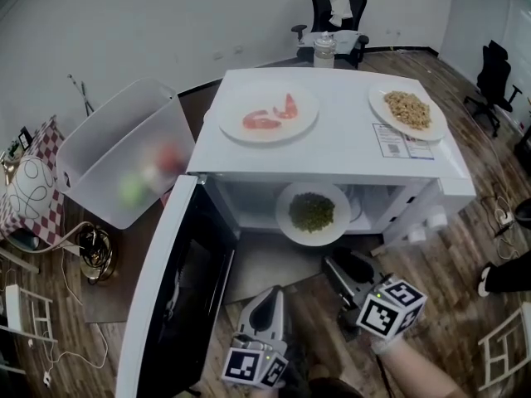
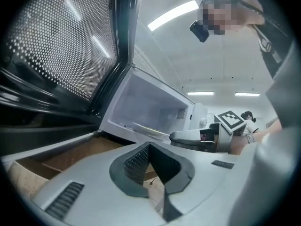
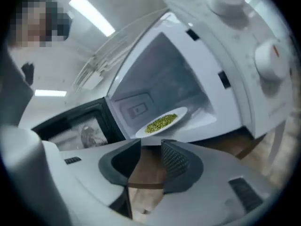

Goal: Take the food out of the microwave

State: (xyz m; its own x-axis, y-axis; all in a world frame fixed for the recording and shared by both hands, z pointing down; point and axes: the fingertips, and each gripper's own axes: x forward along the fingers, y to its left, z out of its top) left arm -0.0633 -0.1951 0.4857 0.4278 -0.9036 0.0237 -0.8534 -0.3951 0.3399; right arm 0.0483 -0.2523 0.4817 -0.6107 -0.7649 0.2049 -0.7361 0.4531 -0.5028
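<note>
White plate (image 1: 286,215) of green food (image 1: 312,211), level, at front edge of cavity in door-open white microwave (image 1: 340,148)

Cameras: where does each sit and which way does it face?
Head view: on the person's head, looking down at the microwave, its open door and the plate of green food; left gripper and right gripper show below.
Left gripper view: on the left gripper, facing the door and cavity; its shut jaws, the right gripper and the person's torso show.
Right gripper view: on the right gripper, facing the plate; its open, empty jaws show.
Shared: head and right gripper views show the plate.
</note>
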